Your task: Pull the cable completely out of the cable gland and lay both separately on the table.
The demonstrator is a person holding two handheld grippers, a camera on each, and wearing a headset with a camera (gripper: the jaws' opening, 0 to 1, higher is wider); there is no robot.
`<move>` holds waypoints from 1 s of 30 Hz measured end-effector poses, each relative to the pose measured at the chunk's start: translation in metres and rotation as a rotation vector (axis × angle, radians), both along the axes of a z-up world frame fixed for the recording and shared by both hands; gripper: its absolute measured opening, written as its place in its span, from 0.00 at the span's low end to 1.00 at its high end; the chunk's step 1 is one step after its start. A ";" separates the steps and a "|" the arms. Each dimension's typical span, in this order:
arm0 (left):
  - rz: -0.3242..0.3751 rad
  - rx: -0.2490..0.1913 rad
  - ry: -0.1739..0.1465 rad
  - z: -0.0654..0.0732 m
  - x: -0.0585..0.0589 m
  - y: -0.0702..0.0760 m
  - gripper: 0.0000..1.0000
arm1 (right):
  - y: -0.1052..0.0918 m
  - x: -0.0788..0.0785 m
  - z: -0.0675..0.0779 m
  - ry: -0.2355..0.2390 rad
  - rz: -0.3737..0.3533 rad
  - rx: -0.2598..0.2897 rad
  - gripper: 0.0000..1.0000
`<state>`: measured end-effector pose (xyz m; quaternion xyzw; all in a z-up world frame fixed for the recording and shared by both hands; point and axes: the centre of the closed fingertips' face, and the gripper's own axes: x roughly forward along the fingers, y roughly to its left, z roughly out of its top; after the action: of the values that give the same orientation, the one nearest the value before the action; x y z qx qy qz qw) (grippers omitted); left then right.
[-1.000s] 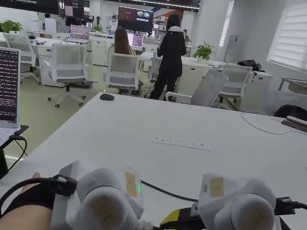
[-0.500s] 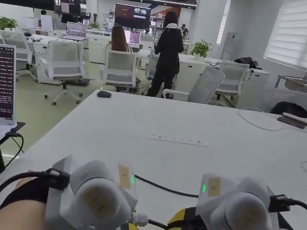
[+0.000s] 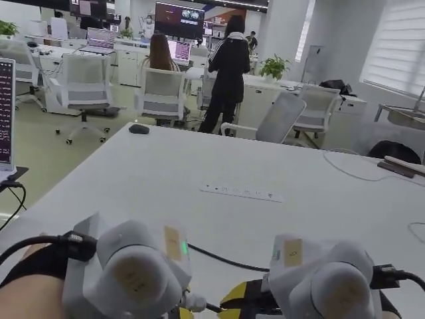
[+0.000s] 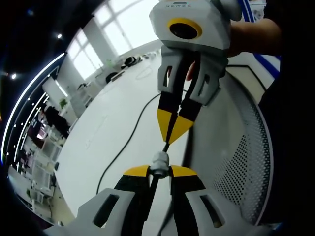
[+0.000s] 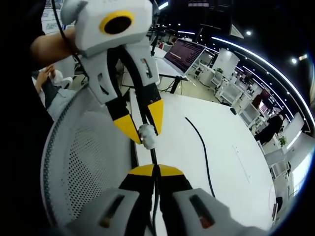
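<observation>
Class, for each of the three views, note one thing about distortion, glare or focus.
Head view: little distortion, even daylight, the blinds bright. Left gripper view: fisheye curves the table edge; windows blown out white. Right gripper view: ceiling lights bent into arcs, cable gland sharp.

the left hand-held gripper (image 4: 160,172) and the right hand-held gripper (image 5: 155,170) have smooth, matt white plastic shells. their black jaws end in matt yellow tips that look rubbery. the cable gland (image 4: 160,163) is smooth, pale plastic with a faint sheen. the cable (image 5: 152,156) has a plain black, matt sheath. the counter (image 3: 199,166) is smooth, matt white. the chair (image 5: 83,157) is white with fine perforations, like a plastic mesh.
</observation>
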<state>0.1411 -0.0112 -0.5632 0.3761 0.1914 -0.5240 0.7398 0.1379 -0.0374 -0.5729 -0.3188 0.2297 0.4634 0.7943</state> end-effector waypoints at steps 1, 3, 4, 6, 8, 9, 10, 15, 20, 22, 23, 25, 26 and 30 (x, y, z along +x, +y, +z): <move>0.001 0.000 -0.001 0.000 0.000 0.001 0.16 | -0.002 0.000 -0.001 0.000 -0.001 -0.006 0.00; 0.005 0.001 -0.001 0.000 0.000 0.003 0.16 | -0.007 0.001 -0.004 0.005 -0.009 -0.019 0.00; 0.006 0.002 -0.001 0.001 -0.001 0.004 0.16 | -0.008 0.001 -0.004 0.006 -0.013 -0.020 0.00; 0.007 0.001 -0.001 0.001 -0.001 0.004 0.16 | -0.008 0.001 -0.004 0.011 -0.017 -0.016 0.00; 0.007 0.001 -0.002 0.002 -0.002 0.004 0.16 | -0.006 0.000 -0.003 0.020 -0.017 -0.004 0.00; 0.007 0.002 -0.002 0.002 -0.002 0.004 0.16 | -0.003 -0.001 -0.002 0.023 -0.010 0.003 0.05; 0.005 0.002 -0.004 0.002 -0.002 0.003 0.16 | -0.001 -0.001 -0.001 0.022 -0.007 0.007 0.09; -0.004 -0.001 -0.013 0.006 -0.004 0.001 0.16 | 0.011 -0.004 0.001 0.026 0.023 0.029 0.10; -0.016 -0.012 -0.016 0.011 -0.006 -0.001 0.16 | 0.013 -0.002 -0.001 0.006 0.038 -0.003 0.04; -0.015 -0.016 -0.020 0.012 -0.006 -0.001 0.16 | 0.011 0.000 0.000 0.005 0.031 -0.001 0.04; -0.013 -0.019 -0.018 0.013 -0.006 0.000 0.16 | 0.010 0.000 0.000 0.005 0.029 0.000 0.04; -0.007 -0.029 -0.017 0.015 -0.004 0.002 0.16 | 0.008 0.000 0.001 0.002 0.028 0.000 0.03; -0.005 -0.032 -0.017 0.016 -0.004 0.002 0.16 | 0.007 0.000 0.001 0.002 0.026 0.001 0.03; 0.002 -0.037 -0.020 0.018 -0.003 0.003 0.16 | 0.000 0.002 -0.002 -0.001 0.018 -0.022 0.03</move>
<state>0.1382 -0.0080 -0.5454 0.3676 0.1744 -0.5230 0.7489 0.1402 -0.0372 -0.5748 -0.3301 0.2315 0.4676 0.7867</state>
